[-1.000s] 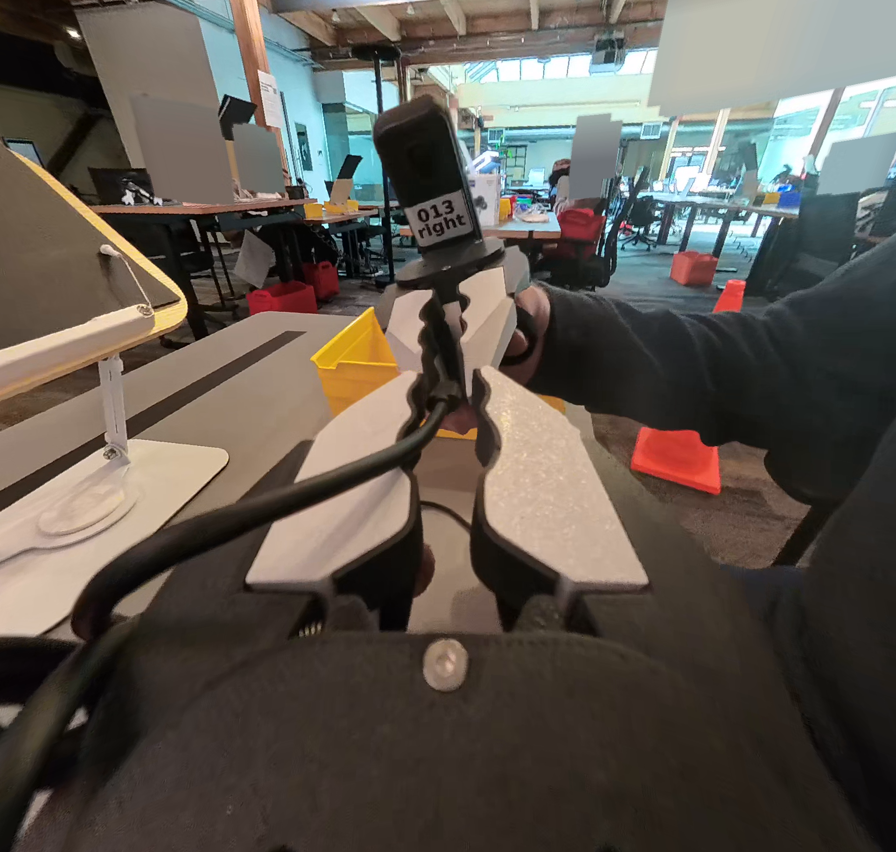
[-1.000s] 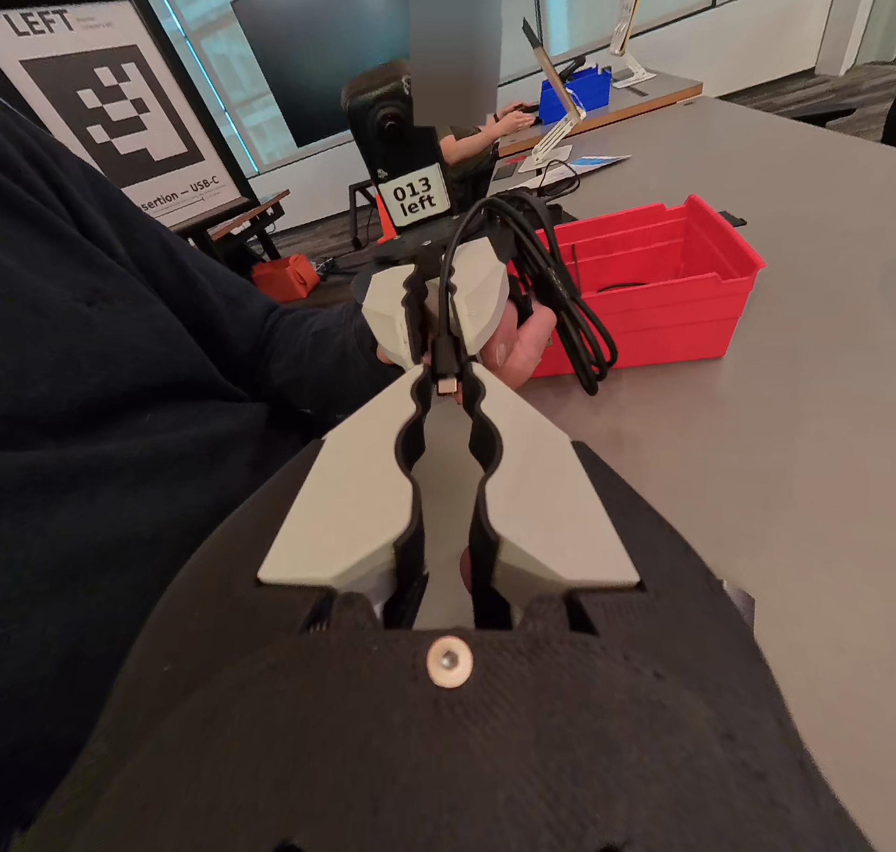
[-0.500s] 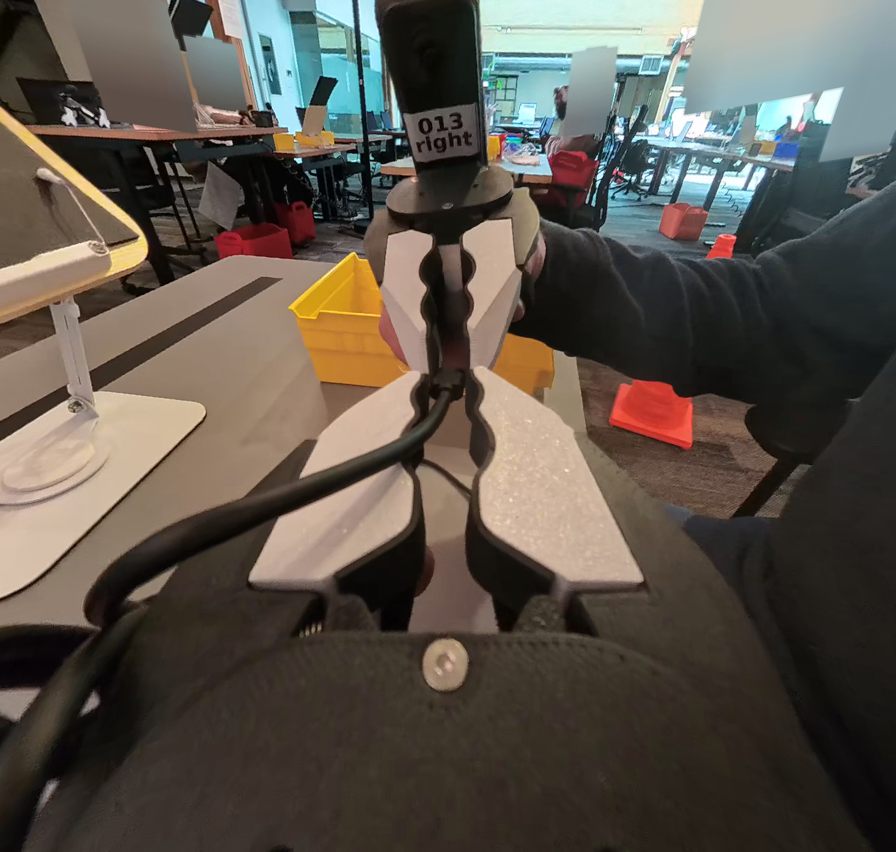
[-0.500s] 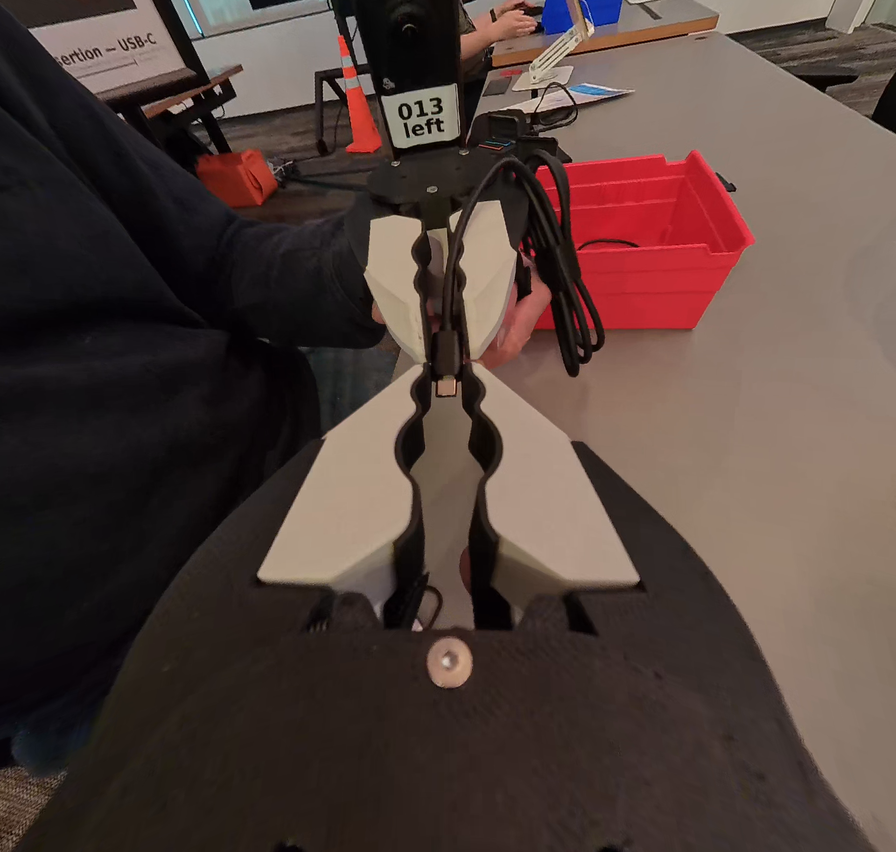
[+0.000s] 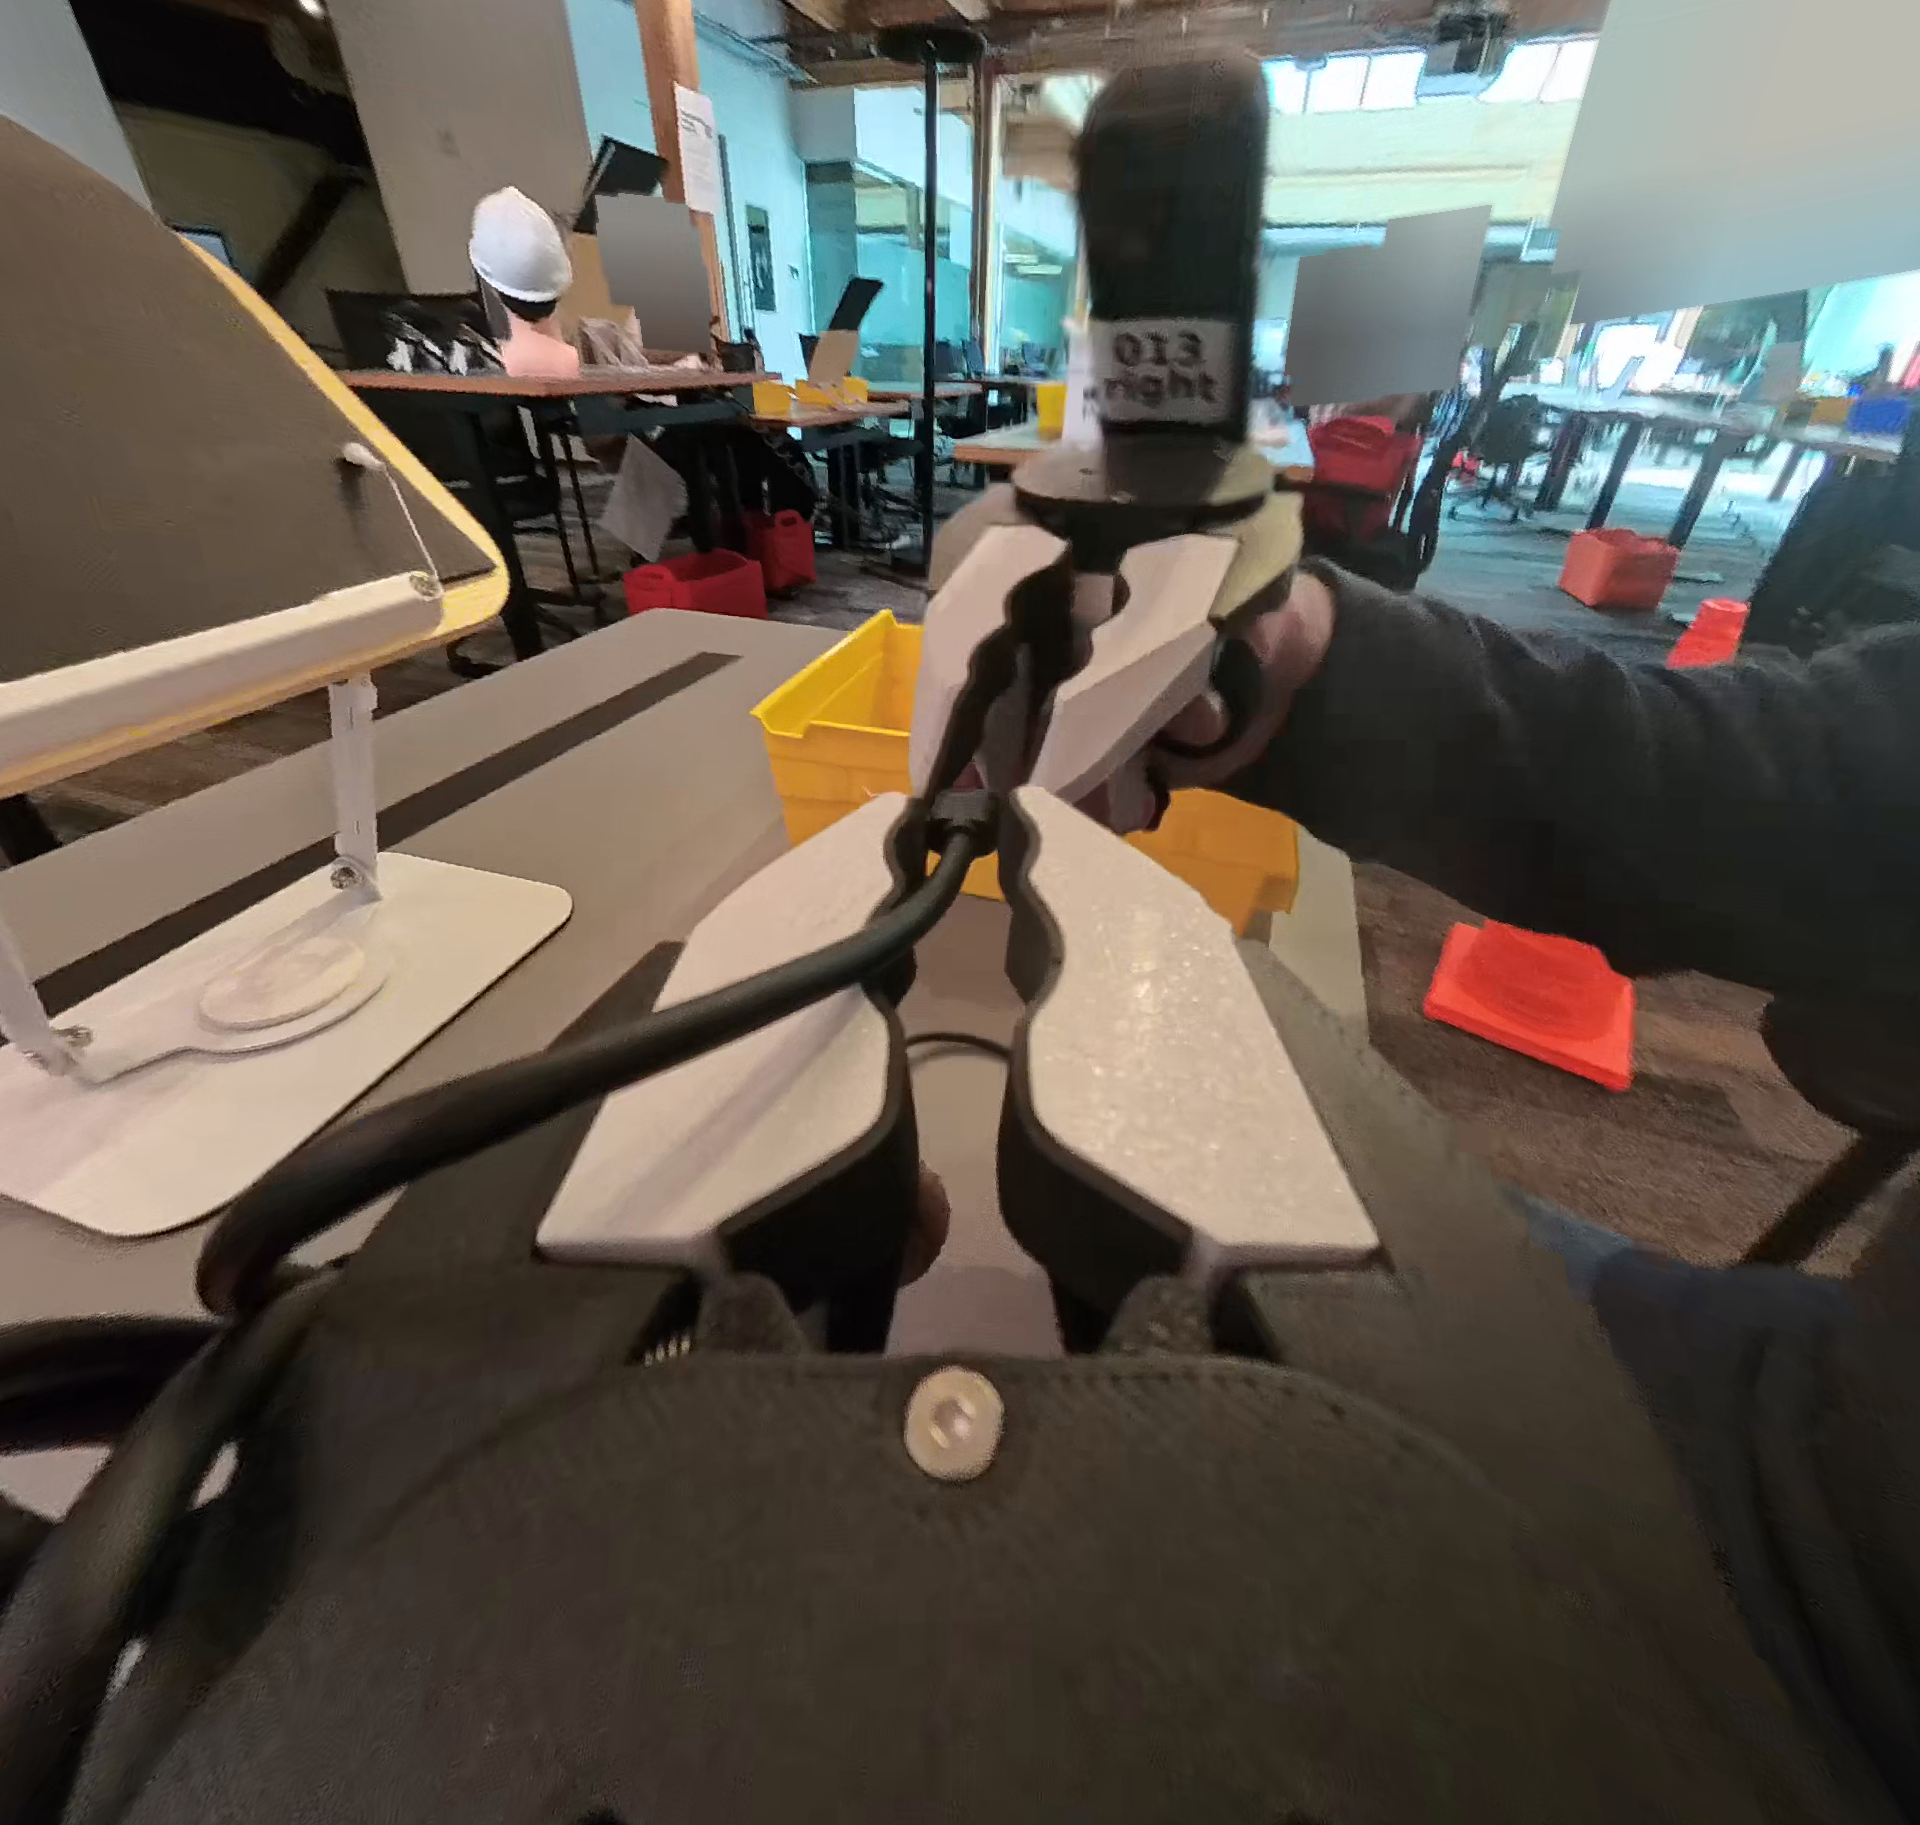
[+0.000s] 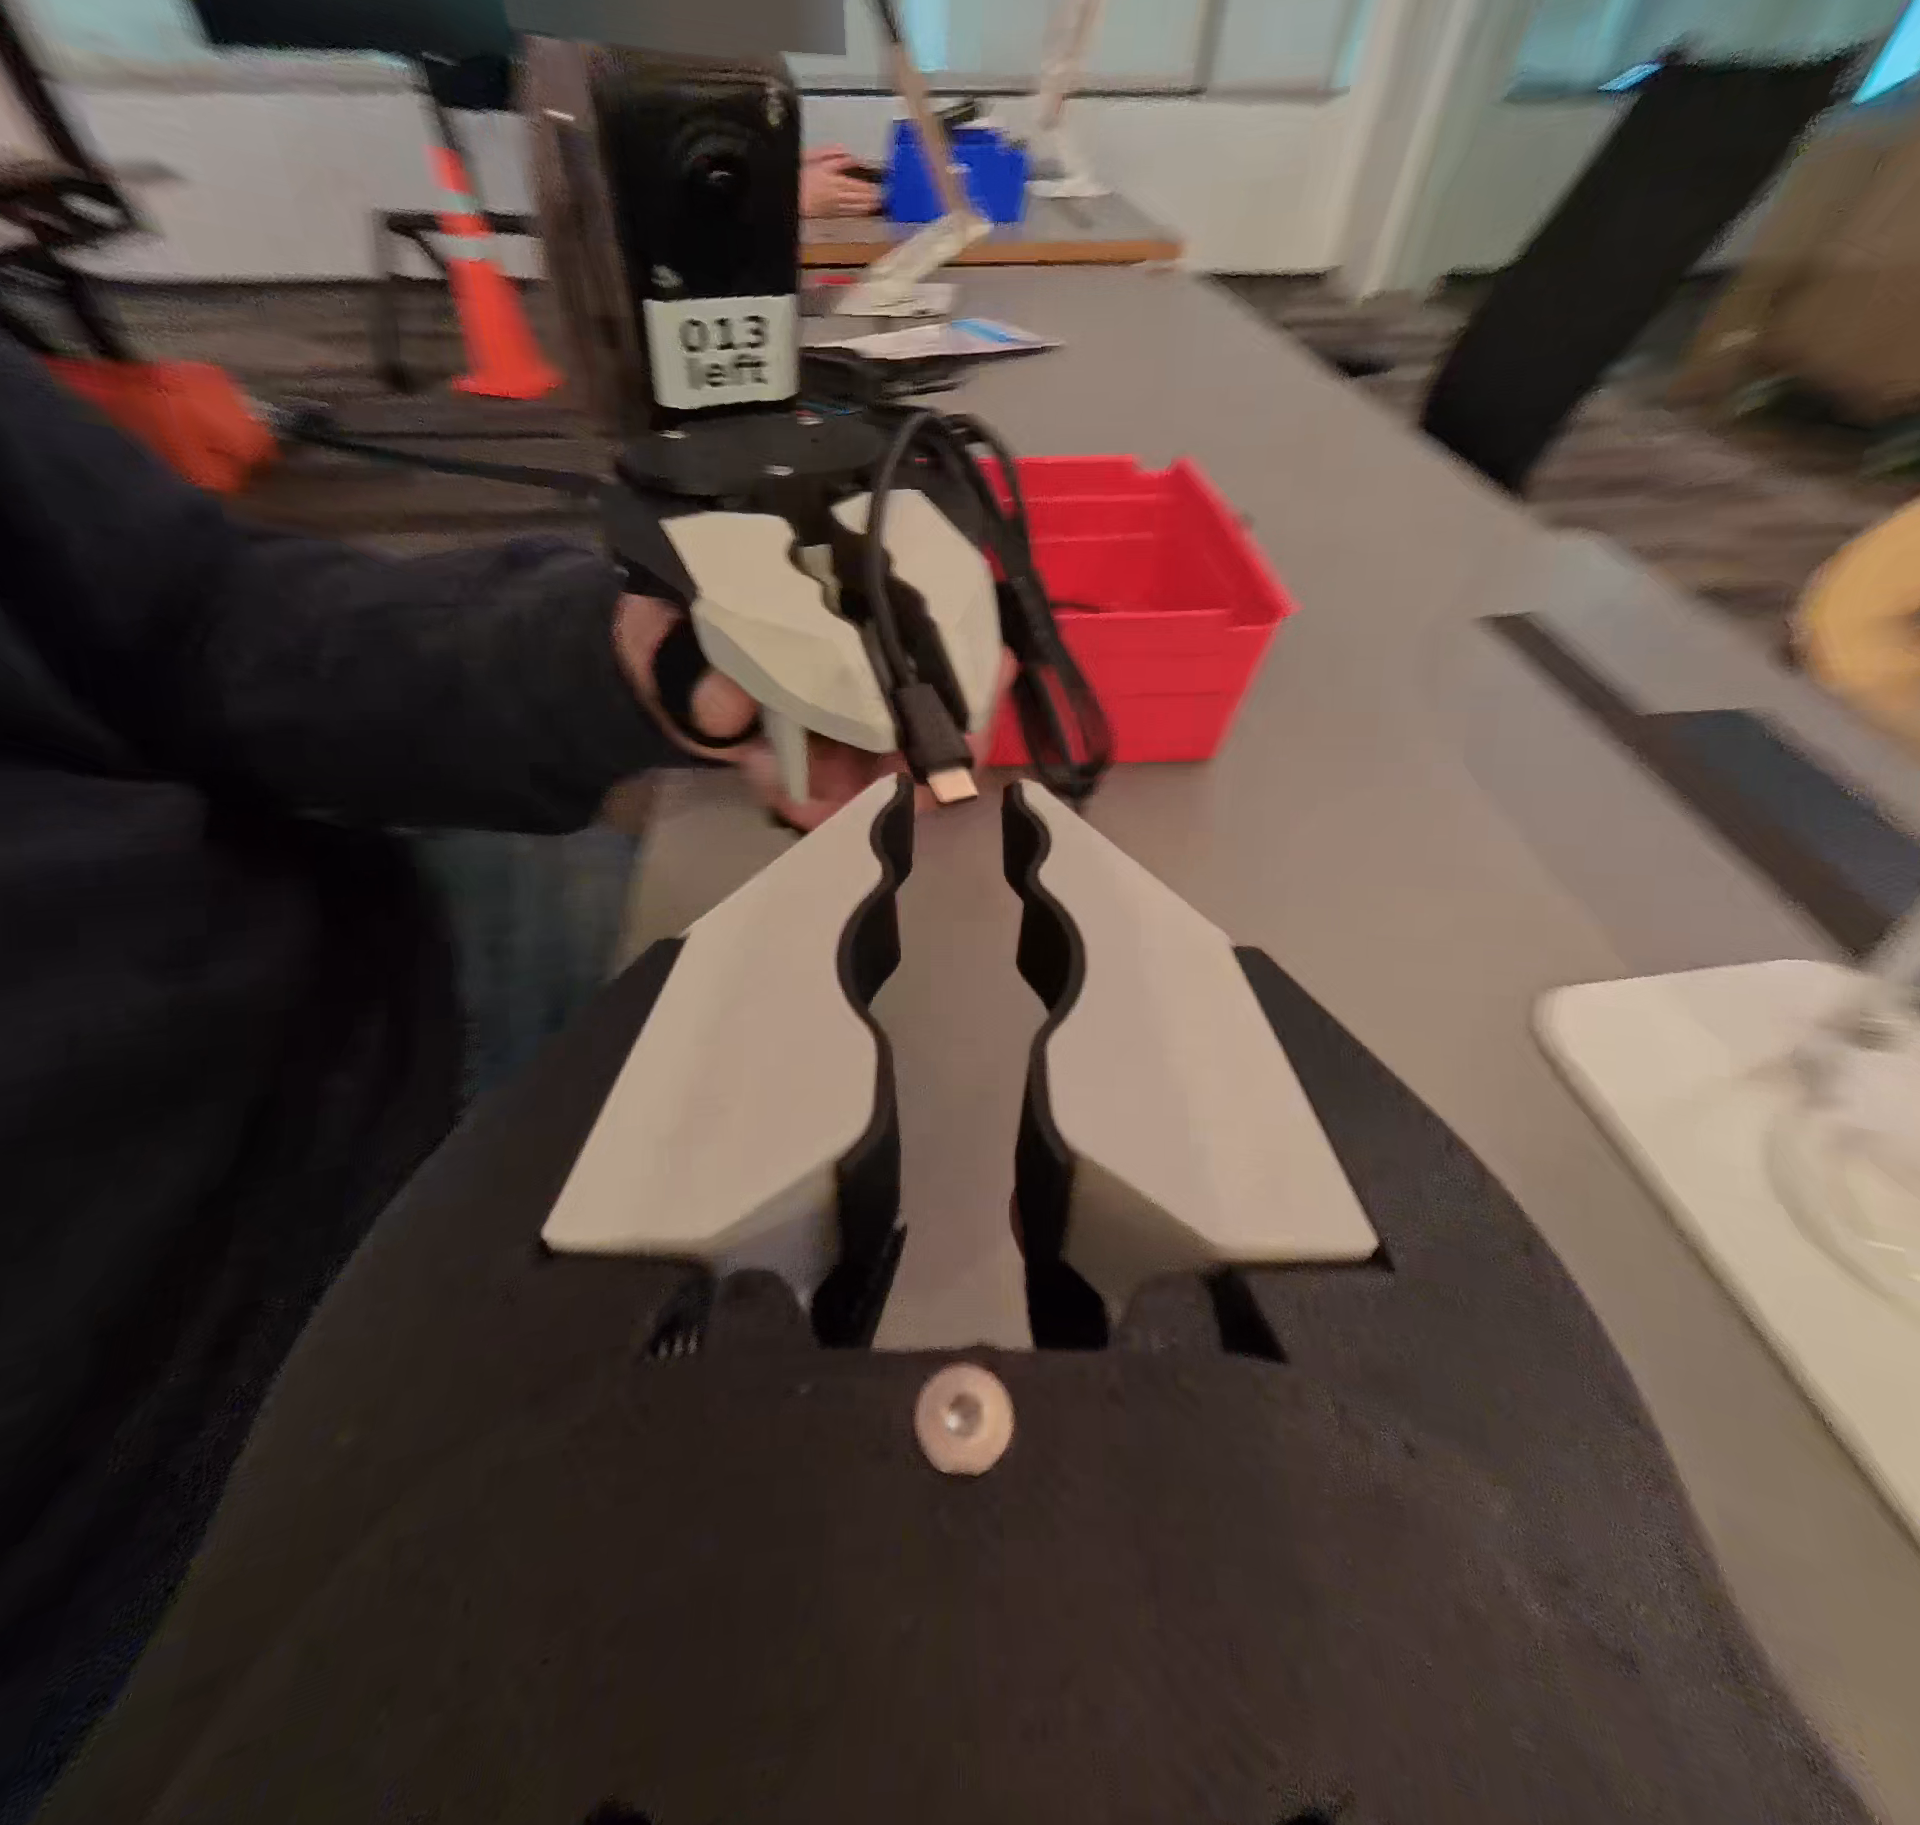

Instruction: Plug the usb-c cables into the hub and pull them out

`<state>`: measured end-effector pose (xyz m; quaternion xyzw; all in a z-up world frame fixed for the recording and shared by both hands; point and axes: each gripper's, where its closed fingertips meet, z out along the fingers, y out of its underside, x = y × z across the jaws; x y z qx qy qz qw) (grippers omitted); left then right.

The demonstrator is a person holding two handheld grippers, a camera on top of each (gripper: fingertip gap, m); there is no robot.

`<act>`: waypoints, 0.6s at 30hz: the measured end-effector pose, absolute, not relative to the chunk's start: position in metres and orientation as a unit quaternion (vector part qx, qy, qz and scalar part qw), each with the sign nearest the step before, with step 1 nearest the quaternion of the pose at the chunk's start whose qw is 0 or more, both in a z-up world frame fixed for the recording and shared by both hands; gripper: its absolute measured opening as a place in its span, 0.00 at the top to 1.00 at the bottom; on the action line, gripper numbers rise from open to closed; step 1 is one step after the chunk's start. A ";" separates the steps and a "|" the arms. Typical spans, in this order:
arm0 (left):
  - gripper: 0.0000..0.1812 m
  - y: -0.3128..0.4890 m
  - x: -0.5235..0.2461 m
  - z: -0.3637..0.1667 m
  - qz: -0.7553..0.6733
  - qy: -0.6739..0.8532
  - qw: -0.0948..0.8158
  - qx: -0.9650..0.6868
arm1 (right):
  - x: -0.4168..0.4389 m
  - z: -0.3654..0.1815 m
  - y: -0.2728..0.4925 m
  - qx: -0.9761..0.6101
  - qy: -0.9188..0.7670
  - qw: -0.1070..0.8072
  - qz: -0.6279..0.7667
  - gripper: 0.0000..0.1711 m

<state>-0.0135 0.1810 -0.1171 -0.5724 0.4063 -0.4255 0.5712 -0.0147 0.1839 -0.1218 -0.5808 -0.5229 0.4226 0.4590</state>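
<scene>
Left gripper (image 5: pixel 951 819) pinches cable (image 5: pixel 644 1027); plug (image 6: pixel 940 762) dangles at 12 o'clock before spread right gripper (image 6: pixel 956 799). Tilted plug may slip the grab.

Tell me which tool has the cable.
The left tool: it pinches the black usb-c cable behind its plug. The right tool is open and empty.

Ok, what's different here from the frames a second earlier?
The right gripper has opened. Its tips had been closed around the plug of the usb-c cable; now they stand apart, with the plug just beyond them and tilted. The left gripper stays shut on the cable behind the plug, with the spare loops still hanging. The red bin stays on the table.
</scene>
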 end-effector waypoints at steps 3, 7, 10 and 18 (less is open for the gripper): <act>0.93 0.189 -0.015 -0.115 -0.427 0.371 0.582 -0.584 | -0.011 -0.123 0.190 -0.575 -0.536 0.541 0.299 0.91; 0.93 0.193 -0.010 -0.113 -0.427 0.341 0.594 -0.591 | -0.010 -0.123 0.198 -0.549 -0.550 0.623 0.093 0.89; 0.93 0.193 -0.005 -0.112 -0.414 0.335 0.601 -0.596 | -0.008 -0.121 0.205 -0.507 -0.565 0.649 -0.045 0.90; 0.93 0.192 0.001 -0.114 -0.400 0.316 0.604 -0.613 | -0.009 -0.118 0.209 -0.421 -0.591 0.659 -0.198 0.98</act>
